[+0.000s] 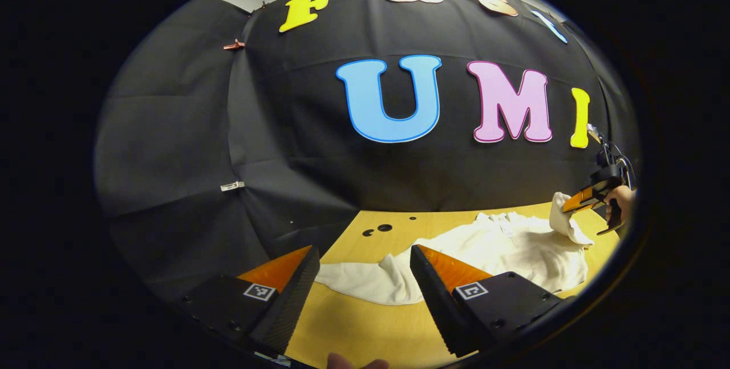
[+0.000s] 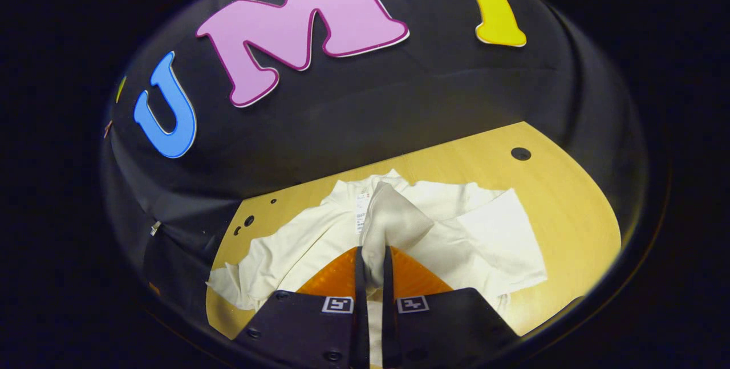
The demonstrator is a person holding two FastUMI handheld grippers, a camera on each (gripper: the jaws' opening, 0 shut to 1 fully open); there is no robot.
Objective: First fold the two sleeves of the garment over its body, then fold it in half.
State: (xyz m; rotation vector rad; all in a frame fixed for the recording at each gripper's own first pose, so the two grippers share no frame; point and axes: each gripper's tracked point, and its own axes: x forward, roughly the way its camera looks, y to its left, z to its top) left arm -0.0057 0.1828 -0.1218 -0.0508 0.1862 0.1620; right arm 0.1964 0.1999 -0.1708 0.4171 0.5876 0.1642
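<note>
Right gripper point(image 2: 370, 269) pinches a lifted sleeve point(image 2: 393, 221) above the garment point(image 2: 296, 243) spread mid-tabletop point(image 2: 570, 198), body lying ahead; left gripper point(image 1: 365, 283), fingers spread, hovers by the opposite sleeve point(image 1: 365, 280).

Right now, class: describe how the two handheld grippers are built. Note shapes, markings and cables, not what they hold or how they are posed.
The left gripper has two wedge-shaped jaws with ribbed inner faces on dark blocks, each bearing a small square black-and-white marker and screws. The right gripper has the same wedge jaws, dark blocks and square markers; seen from the left gripper view, thin cables loop above its dark body.
</note>
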